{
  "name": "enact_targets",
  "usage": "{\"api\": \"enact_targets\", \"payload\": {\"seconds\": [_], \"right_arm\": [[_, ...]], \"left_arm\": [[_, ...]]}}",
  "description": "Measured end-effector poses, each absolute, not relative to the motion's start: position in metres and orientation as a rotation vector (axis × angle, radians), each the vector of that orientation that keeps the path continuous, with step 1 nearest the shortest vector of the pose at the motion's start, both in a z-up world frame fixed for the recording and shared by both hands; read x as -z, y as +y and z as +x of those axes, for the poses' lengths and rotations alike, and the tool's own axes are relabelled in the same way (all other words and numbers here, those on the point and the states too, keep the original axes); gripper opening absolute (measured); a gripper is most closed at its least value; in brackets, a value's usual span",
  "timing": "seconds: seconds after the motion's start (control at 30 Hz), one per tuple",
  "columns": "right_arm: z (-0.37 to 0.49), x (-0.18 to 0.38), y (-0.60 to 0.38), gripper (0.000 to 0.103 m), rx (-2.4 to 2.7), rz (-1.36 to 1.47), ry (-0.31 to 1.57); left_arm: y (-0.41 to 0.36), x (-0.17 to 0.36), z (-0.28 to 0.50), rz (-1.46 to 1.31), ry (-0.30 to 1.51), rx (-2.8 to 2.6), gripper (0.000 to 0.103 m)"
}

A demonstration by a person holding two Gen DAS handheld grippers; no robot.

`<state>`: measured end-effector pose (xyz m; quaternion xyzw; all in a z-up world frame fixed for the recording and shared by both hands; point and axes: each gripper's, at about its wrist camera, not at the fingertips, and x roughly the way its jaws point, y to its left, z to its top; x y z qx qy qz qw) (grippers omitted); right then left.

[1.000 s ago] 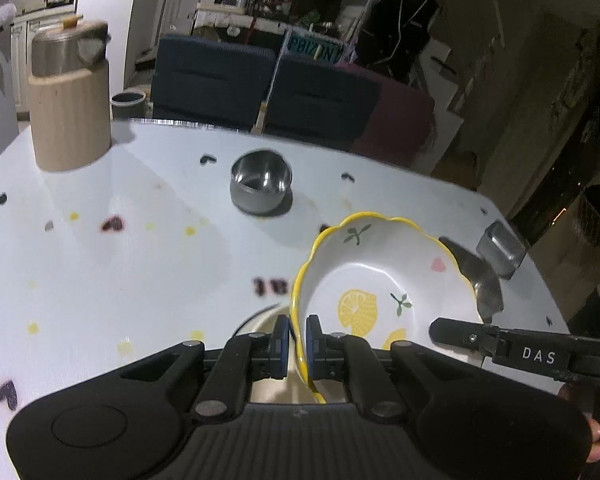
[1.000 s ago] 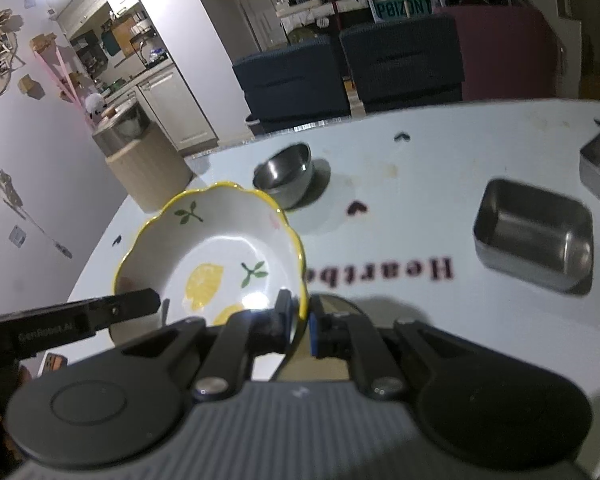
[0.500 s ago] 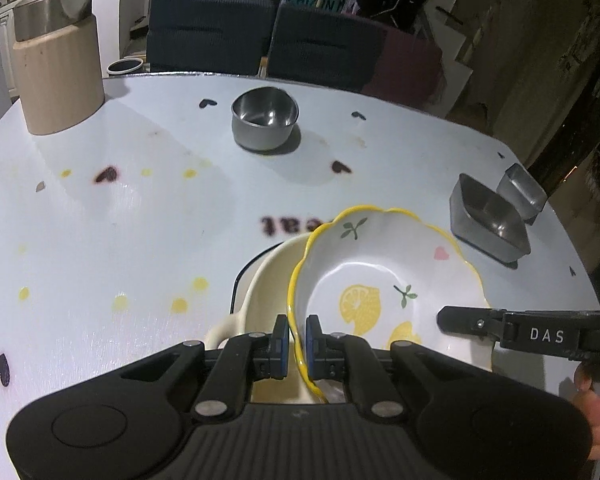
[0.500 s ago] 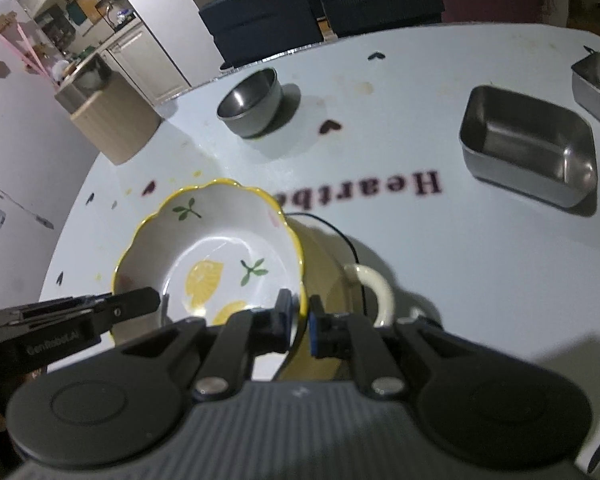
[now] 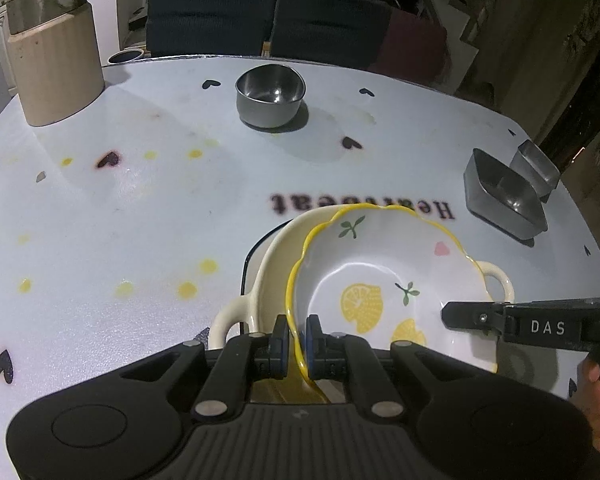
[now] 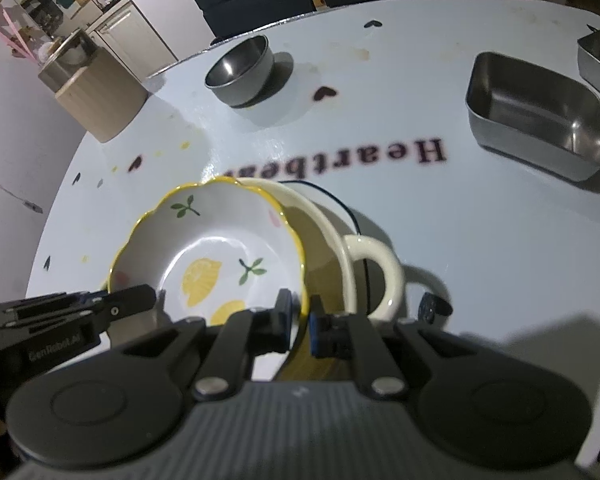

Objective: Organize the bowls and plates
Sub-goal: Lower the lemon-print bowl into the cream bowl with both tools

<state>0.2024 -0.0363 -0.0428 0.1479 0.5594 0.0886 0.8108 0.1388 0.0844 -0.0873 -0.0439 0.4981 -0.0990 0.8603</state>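
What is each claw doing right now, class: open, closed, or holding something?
Left claw: closed on the rim of the lemon bowl.
Right claw: closed on the opposite rim of the same lemon bowl.

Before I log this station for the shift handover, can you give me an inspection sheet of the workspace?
Surface: white table printed with hearts, yellow dots and the word "Heartbeat"; some stains.
Job's things: lemon bowl with a wavy yellow rim, held over a cream dish with loop handles.
Clutter: round steel bowl, two rectangular steel tins, beige canister at the far left edge.
Grippers: left gripper and right gripper each shut on opposite sides of the lemon bowl's rim.
Cables: a thin black line curves beside the cream dish; cannot tell if it is a cable.
Surroundings: dark chairs behind the table, kitchen cabinets beyond.
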Motion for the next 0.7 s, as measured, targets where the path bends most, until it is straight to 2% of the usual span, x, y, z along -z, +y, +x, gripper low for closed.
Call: {"api": "enact_targets", "payload": {"seconds": [0.7], "right_arm": [[0.214, 0.049, -0.033, 0.009, -0.166, 0.326, 1.235]], "left_arm": [[0.085, 0.094, 0.145, -0.082, 1.061, 0.216, 0.009]]}}
